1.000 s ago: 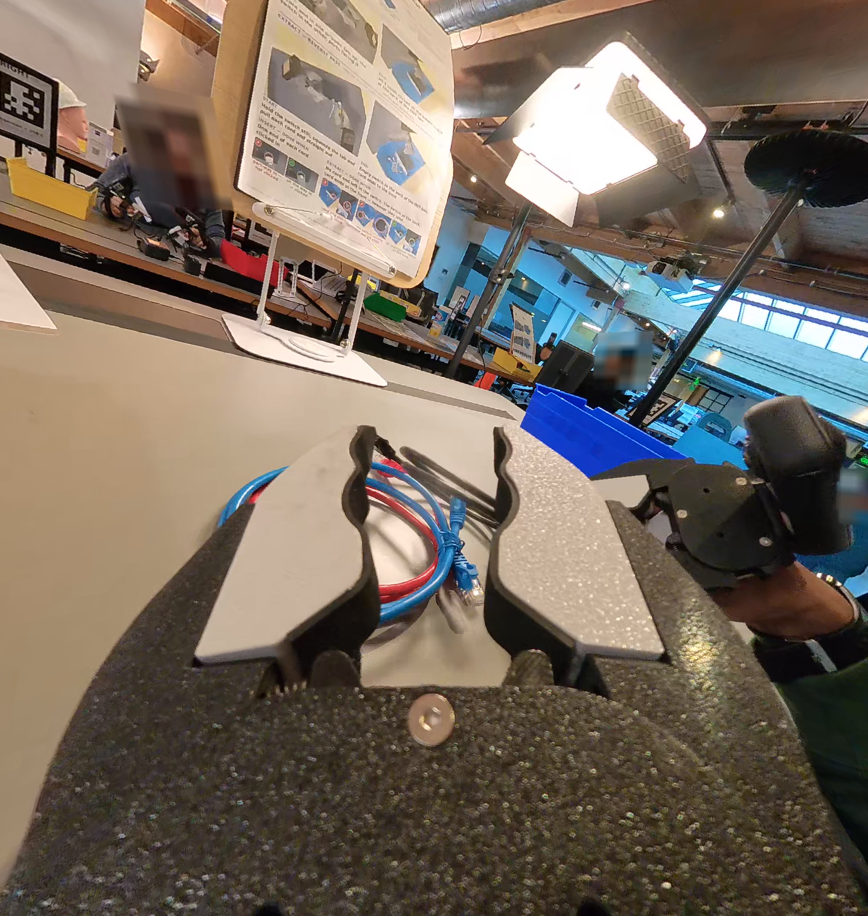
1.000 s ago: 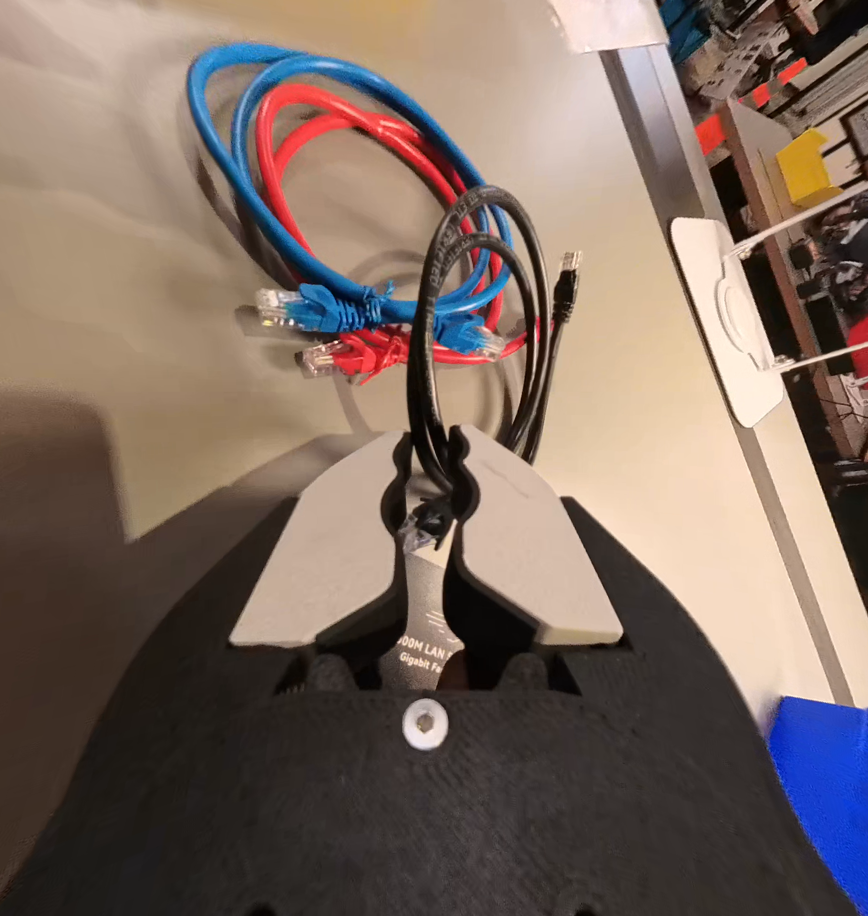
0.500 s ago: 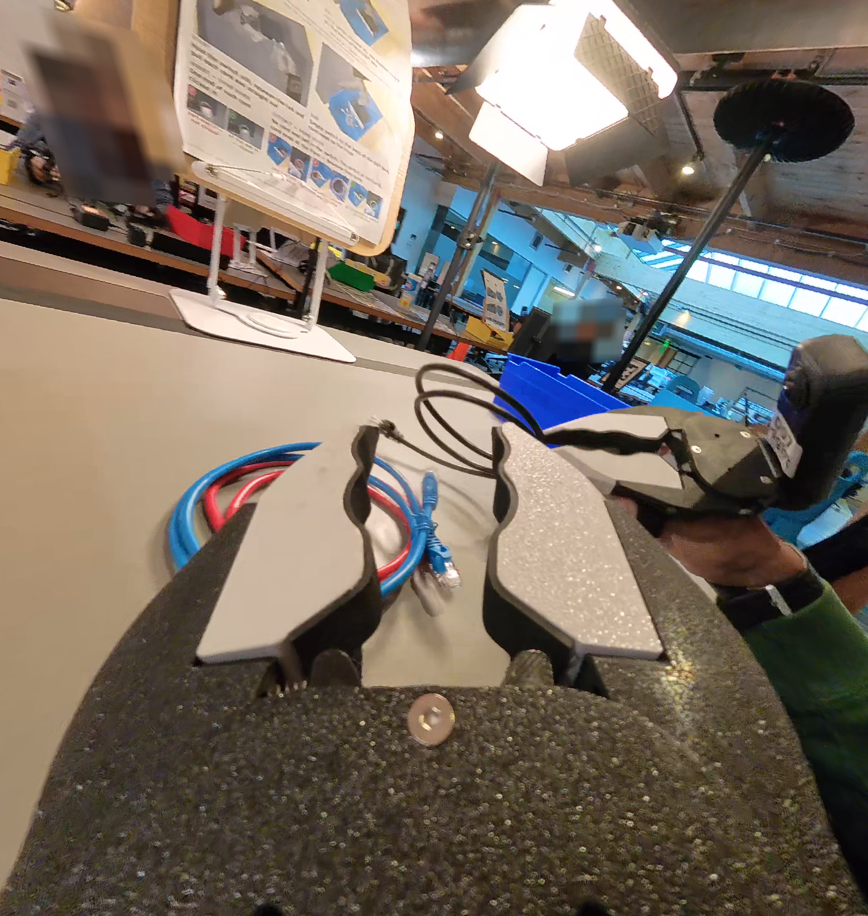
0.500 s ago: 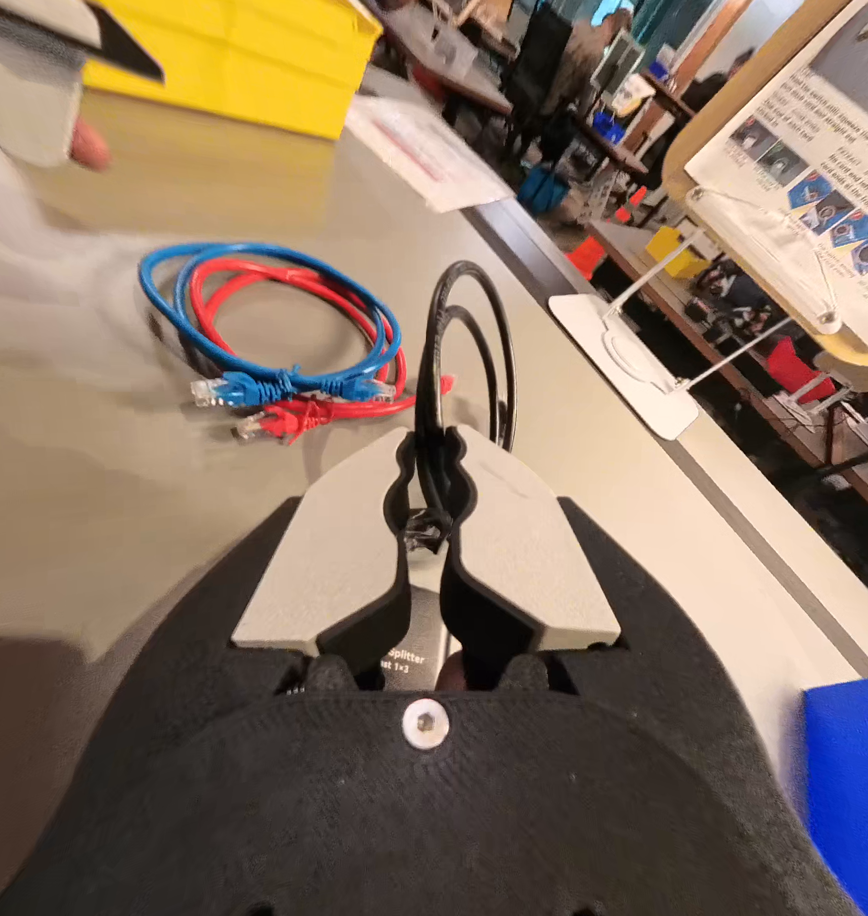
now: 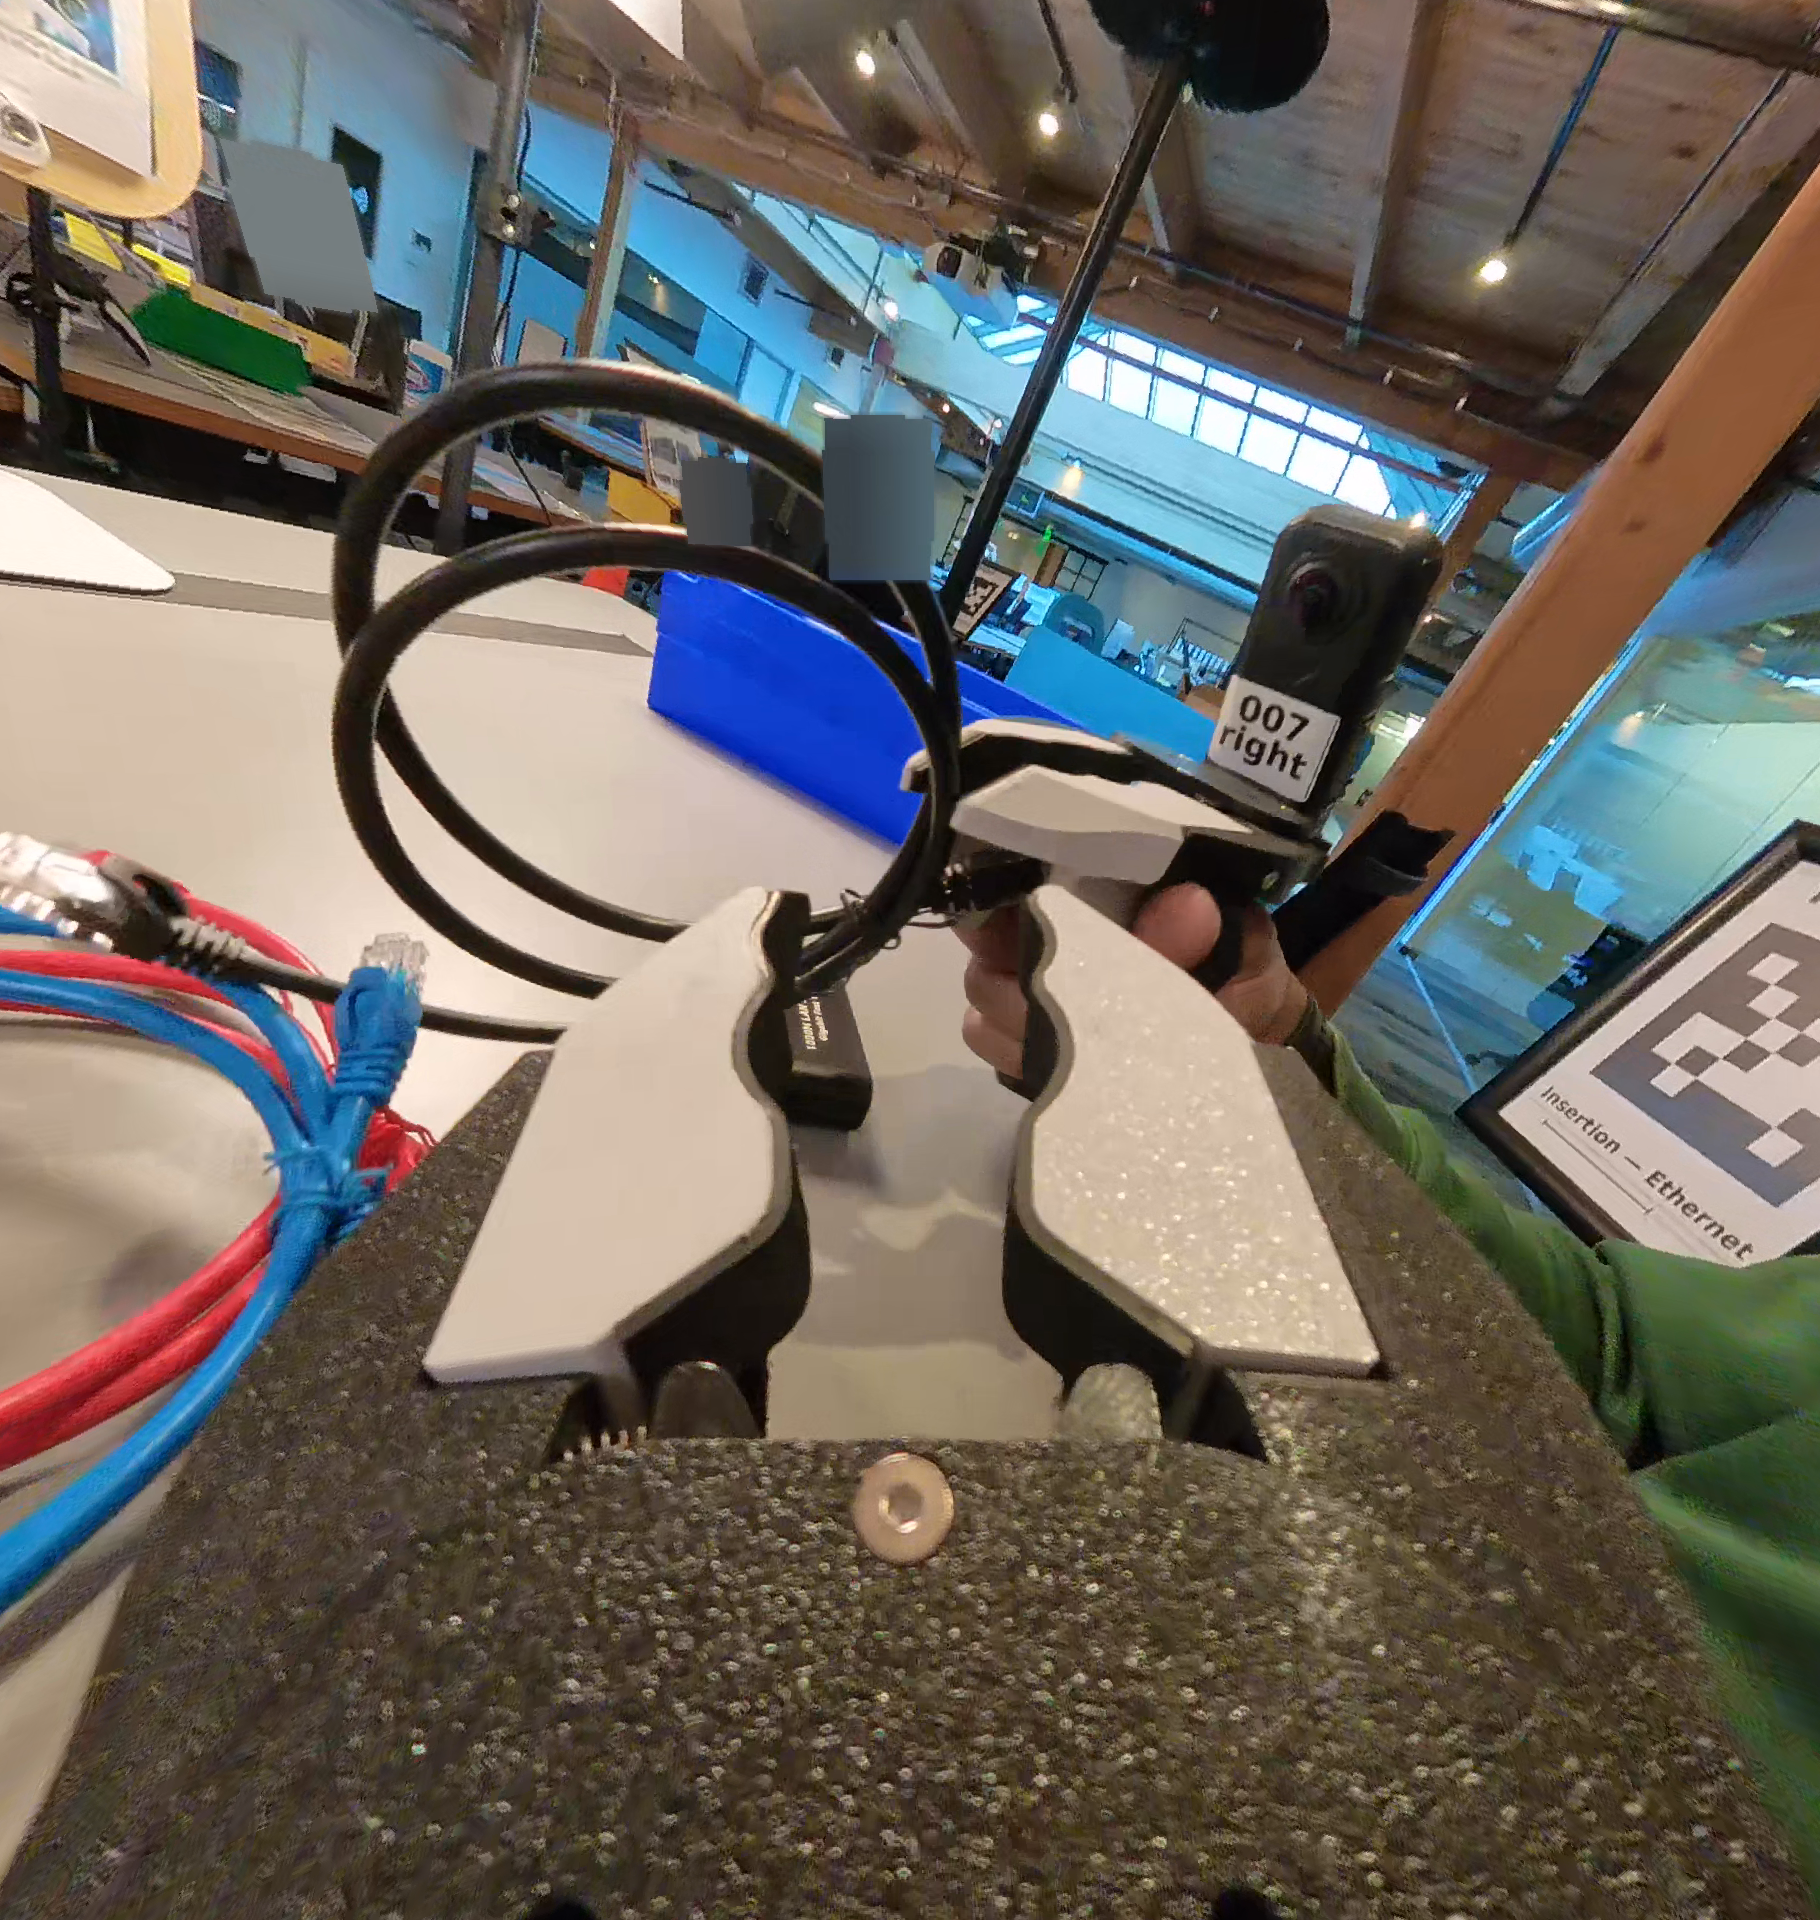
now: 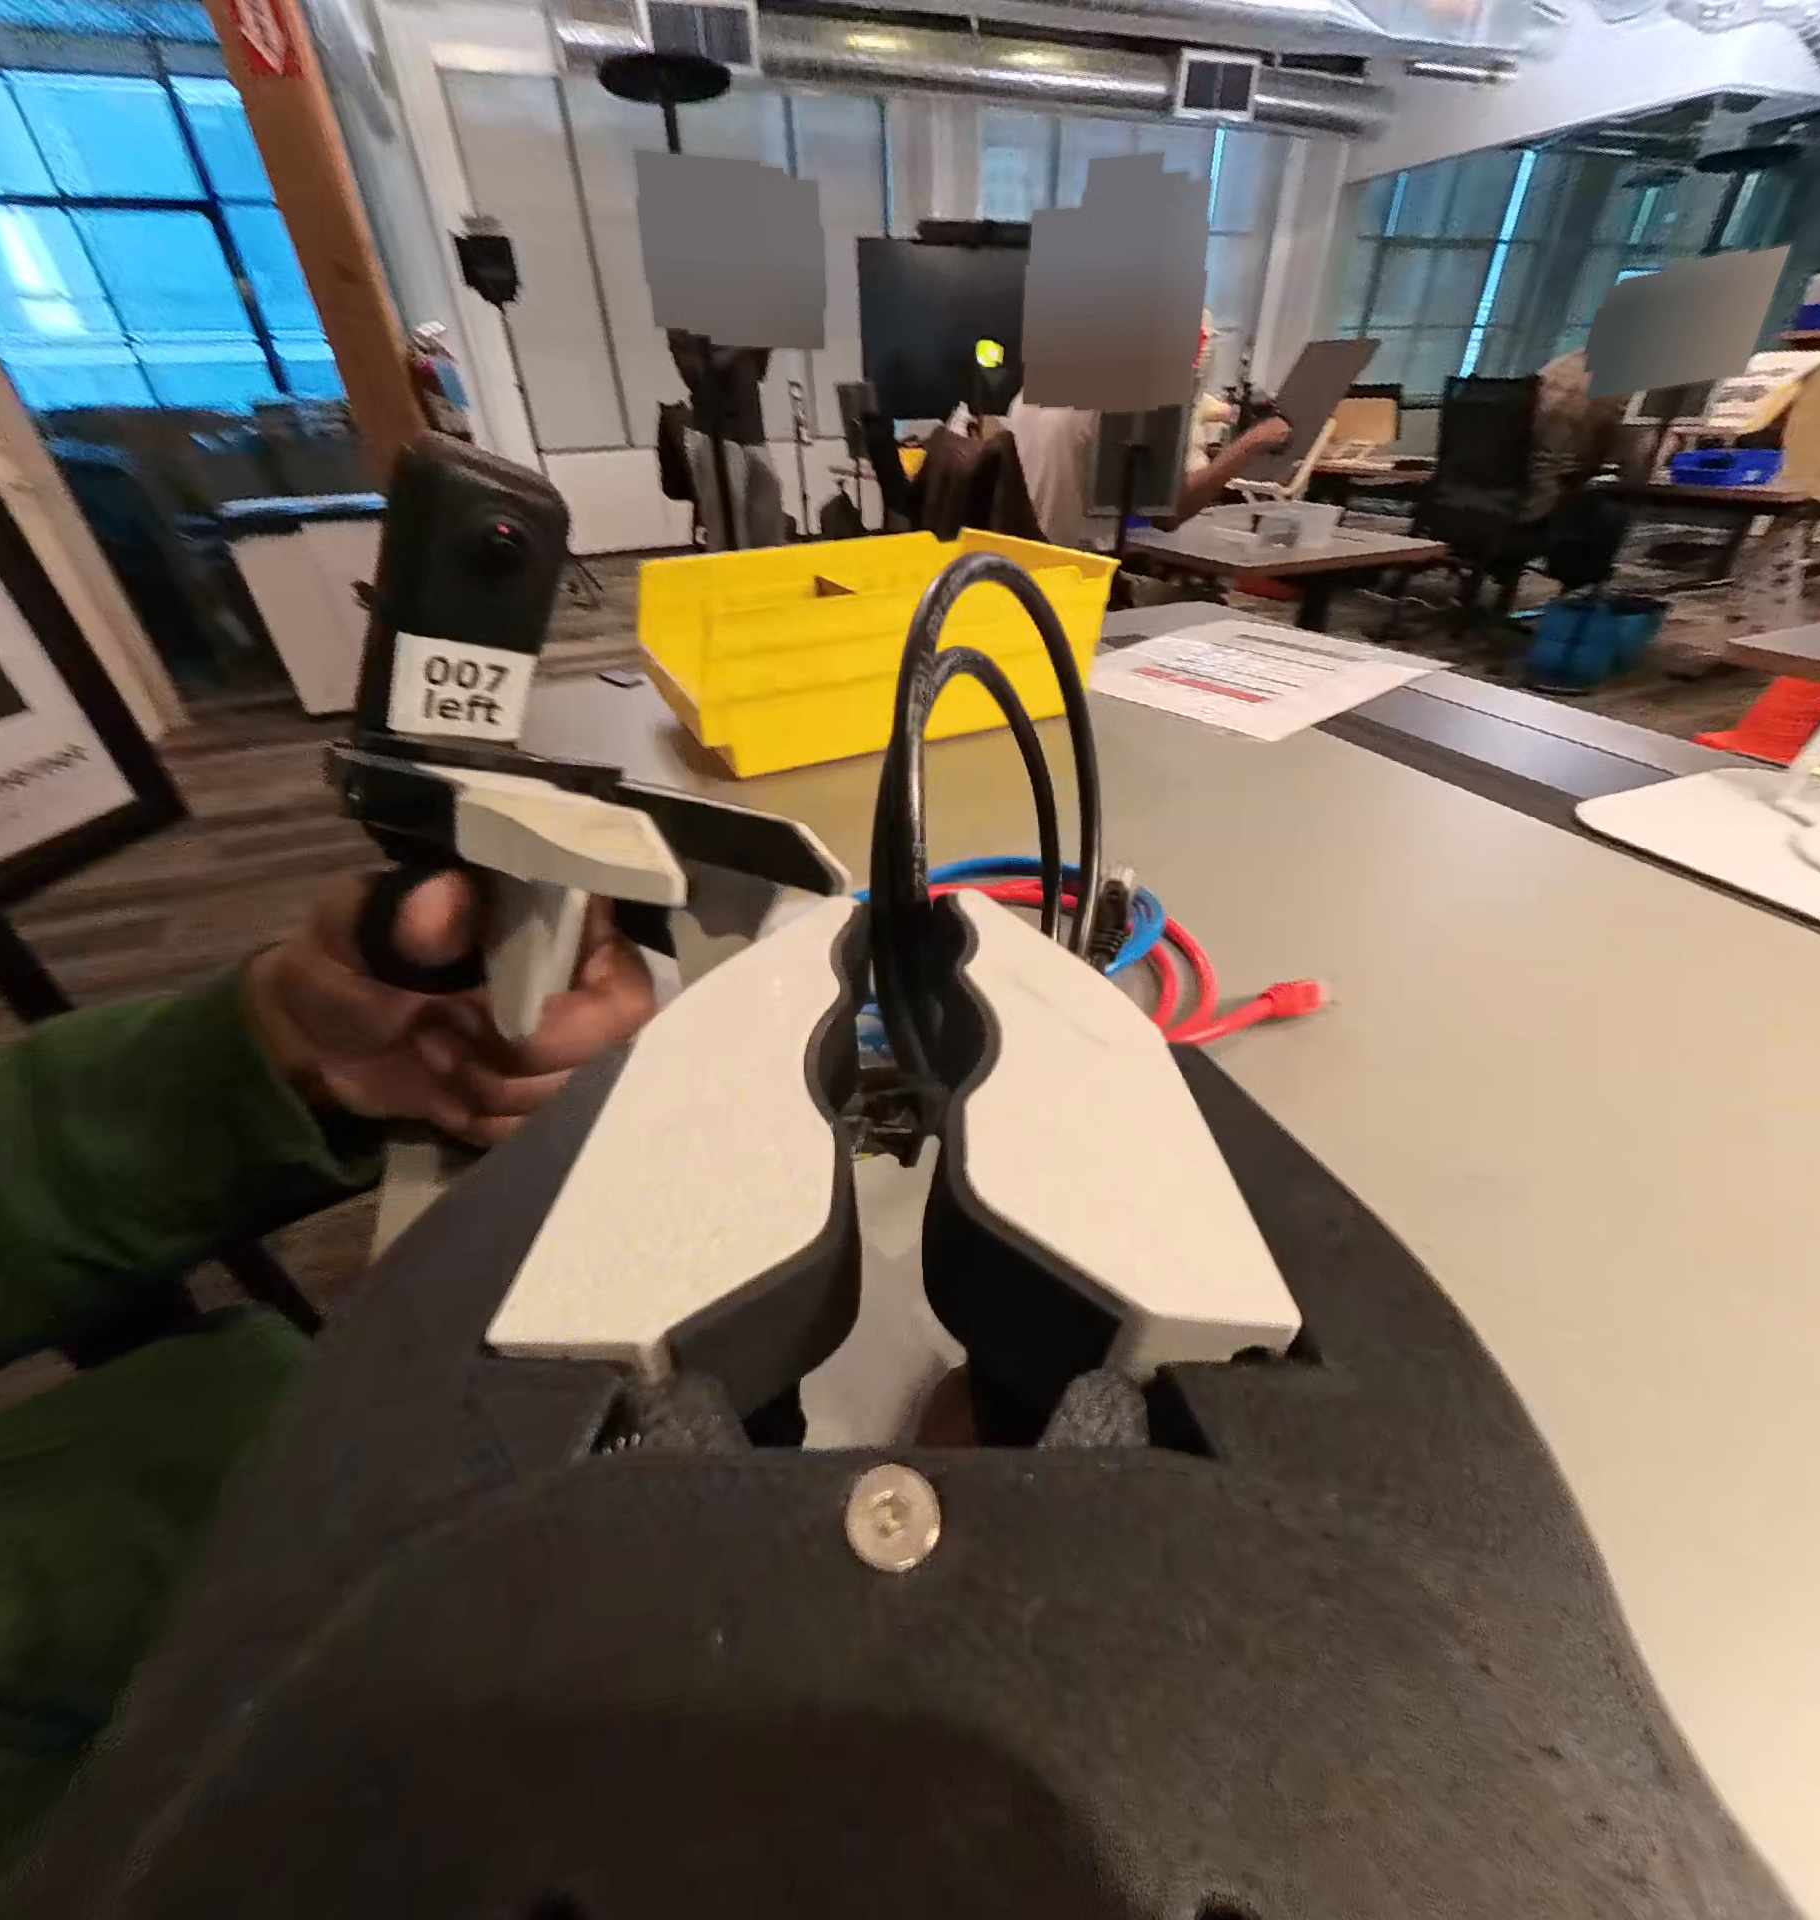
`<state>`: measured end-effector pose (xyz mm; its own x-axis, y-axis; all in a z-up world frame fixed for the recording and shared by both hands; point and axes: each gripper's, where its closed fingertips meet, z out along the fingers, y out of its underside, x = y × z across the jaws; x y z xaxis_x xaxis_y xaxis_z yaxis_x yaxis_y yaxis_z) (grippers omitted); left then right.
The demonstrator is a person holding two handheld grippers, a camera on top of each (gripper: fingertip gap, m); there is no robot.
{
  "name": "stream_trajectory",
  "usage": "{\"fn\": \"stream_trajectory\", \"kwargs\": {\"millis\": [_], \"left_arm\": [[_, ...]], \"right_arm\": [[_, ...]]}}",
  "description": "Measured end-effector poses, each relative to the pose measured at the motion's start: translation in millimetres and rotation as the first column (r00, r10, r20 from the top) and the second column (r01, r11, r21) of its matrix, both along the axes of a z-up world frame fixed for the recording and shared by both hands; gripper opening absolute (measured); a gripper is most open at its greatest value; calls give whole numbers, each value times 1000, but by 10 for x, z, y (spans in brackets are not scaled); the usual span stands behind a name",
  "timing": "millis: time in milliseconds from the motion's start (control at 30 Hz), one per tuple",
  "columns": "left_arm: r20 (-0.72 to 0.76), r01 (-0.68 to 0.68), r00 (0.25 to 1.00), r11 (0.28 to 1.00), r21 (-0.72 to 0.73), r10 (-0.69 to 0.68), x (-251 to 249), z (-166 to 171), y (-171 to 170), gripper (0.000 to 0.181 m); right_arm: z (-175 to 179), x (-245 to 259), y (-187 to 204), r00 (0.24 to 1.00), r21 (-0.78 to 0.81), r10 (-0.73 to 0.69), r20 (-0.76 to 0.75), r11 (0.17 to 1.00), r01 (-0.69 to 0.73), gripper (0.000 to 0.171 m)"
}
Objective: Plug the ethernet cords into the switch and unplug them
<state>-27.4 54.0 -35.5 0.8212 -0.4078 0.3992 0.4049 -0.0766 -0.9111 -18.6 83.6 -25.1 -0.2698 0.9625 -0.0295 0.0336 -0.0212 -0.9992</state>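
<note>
The black ethernet cord (image 6: 989, 748), looped upward above the table (image 6: 1405, 1039), is pinched in the right tool (image 6: 911, 997); the switch (image 5: 821, 1055) hangs below. The left tool (image 5: 911, 997) stays spread, empty.

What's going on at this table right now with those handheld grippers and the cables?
A person in green sleeves holds a gripper in each hand. The right gripper is shut on the coiled black ethernet cable, lifting its loops above the grey table. The left gripper is open, with a small black box-shaped switch on that cable between its fingers. The bundled red and blue cables lie untouched on the table.
</note>
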Motion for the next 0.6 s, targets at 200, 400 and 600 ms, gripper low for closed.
{"fn": "stream_trajectory", "kwargs": {"millis": [200, 400, 600], "left_arm": [[-105, 36, 994, 999, 13, -34, 144, 3, 17, 42], [-475, 24, 880, 997, 67, 11, 322, -84, 162, 43], [-686, 91, 727, 989, 114, 13, 581, -217, 96, 44]], "right_arm": [[44, 66, -133, 992, -89, 125, -11, 988, -126, 11], [147, 179, -271, 971, -70, 227, -71, 970, -232, 11], [126, 292, -403, 945, -25, 321, -66, 946, -323, 11]]}}
